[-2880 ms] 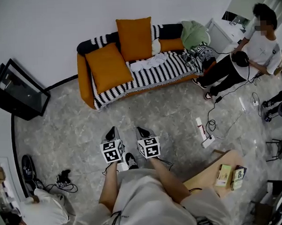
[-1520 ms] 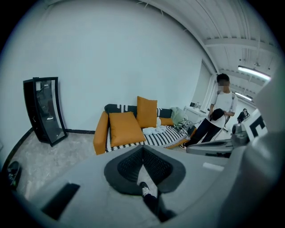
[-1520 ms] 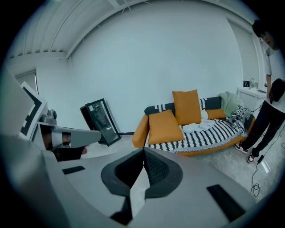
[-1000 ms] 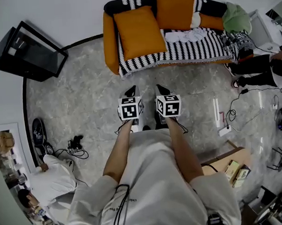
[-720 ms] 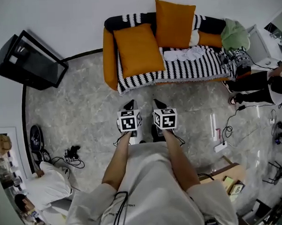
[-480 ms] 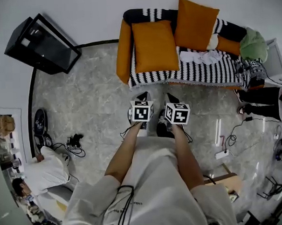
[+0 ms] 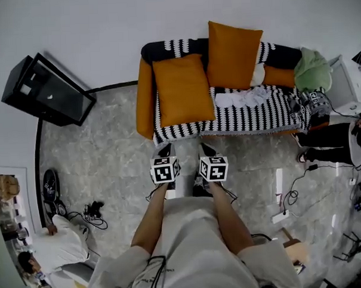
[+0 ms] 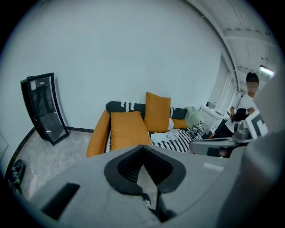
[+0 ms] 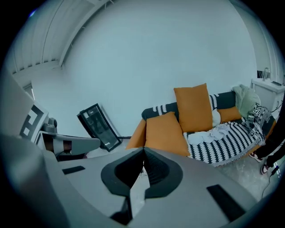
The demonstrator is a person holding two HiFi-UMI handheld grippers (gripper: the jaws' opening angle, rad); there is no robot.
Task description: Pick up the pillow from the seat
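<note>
Grey floor point(image 7: 110, 167) before the striped sofa point(image 7: 251, 116), orange pillow point(image 7: 182, 89) lying on the seat at its armrest end — left gripper point(image 7: 167, 149) and right gripper point(image 7: 205, 148), both shut and empty, hover short of it; unopened, they would likely only shove it.

A: Noted soft, matt cloth on the flat orange pillow point(image 7: 183, 89) and on the upright pillow point(image 7: 233, 54). Found the same?

B: Did. Saw a coarse knitted weave on the black-and-white throw point(image 7: 251, 116), and a smoother, faintly shiny orange covering on the sofa arm point(image 7: 145, 106).

A: Took the floor point(image 7: 110, 167) for polished grey stone, mottled and lightly reflective.

B: Agreed. Read the wall point(image 7: 104, 30) as matt white paint; caught gloss on the glass front of the black cabinet point(image 7: 47, 89).

A: Judged the left gripper point(image 7: 165, 150) and right gripper point(image 7: 206, 150) as smooth matt grey plastic, with ribbed black rubbery pads point(image 8: 129, 168).

B: Same. Made out matt printed faces on the marker cubes point(image 7: 164, 170).
</note>
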